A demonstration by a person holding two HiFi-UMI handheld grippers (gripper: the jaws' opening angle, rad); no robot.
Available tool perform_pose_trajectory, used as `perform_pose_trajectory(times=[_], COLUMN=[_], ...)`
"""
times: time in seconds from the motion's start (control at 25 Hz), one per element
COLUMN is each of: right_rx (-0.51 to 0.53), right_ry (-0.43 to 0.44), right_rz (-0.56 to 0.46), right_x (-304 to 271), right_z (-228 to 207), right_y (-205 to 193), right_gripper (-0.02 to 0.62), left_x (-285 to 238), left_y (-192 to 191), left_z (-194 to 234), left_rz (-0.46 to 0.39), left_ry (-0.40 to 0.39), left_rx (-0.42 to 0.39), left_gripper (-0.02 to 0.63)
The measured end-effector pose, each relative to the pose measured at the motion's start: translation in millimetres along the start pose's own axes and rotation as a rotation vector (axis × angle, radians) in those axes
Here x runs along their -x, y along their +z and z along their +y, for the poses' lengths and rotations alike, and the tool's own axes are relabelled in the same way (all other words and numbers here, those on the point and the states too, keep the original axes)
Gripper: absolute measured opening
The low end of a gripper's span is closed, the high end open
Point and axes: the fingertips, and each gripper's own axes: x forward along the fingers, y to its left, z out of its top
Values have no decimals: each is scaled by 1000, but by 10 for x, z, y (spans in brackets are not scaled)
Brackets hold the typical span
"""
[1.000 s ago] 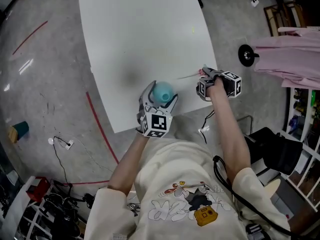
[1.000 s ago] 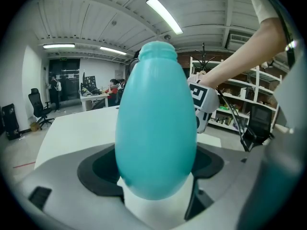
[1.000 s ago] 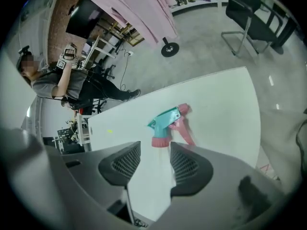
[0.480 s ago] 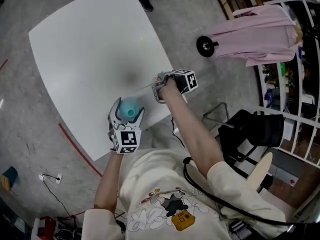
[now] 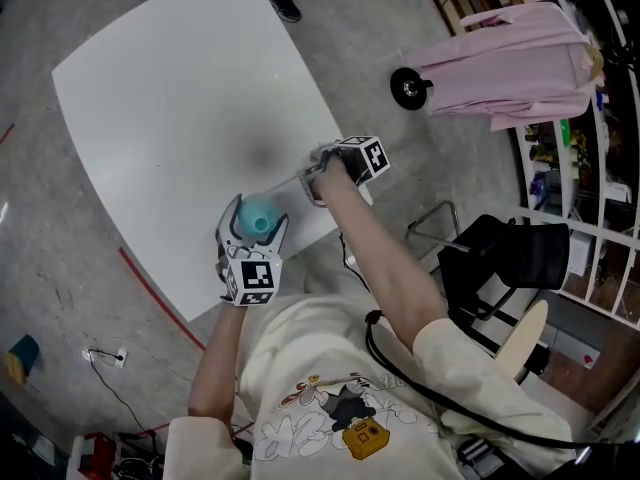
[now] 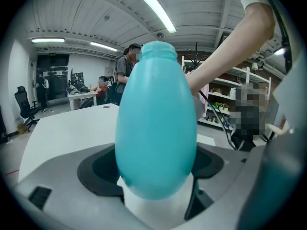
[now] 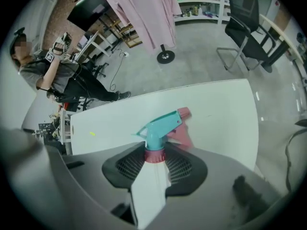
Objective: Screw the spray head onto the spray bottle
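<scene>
A: Right gripper view: right claw (image 7: 154,159) has just closed on teal-and-pink plastic spray head (image 7: 160,126), on white bench (image 7: 220,114).

B: Left claw (image 6: 156,178) clamps teal plastic spray bottle (image 6: 156,123) at its eight o'clock. Seat threads squarely first.

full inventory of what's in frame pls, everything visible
table: 1, white, centre of head view
spray bottle: 1, teal, no head on, in left gripper
spray head: 1, teal with red collar and nozzle, in right gripper at table edge
garment: 1, pink, hanging upper right
chair: 1, black, right of person
floor line: 1, red, left of table
left gripper: shut on spray bottle
right gripper: jaws just been closing, pads on spray head's collar
</scene>
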Motion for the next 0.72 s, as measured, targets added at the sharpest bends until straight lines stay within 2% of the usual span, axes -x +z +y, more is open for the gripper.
perform_pose_trajectory(times=[0.08,0.2,0.48,0.6,0.72], right_rx=[78,195,594,764,935], right_ry=[30,147,621,825,1004], right_rz=[-7,-11,-70,-119,-156], right_x=[82,311,1587,2315,2979], right_z=[65,301,1213,1509,1675], right_y=[-26,-136,-376,-514,-754], right_gripper=[130,130,130,130,130], left_x=[8,73,319,402,497], left_y=[39,83,401,568,660], left_z=[-19,6,26,-141,-286], left_rz=[-3,2,55,94,140], left_ry=[3,12,5,-35,-66], left_rx=[4,3,-12,3,-28], left_gripper=[421,420,420,420,420])
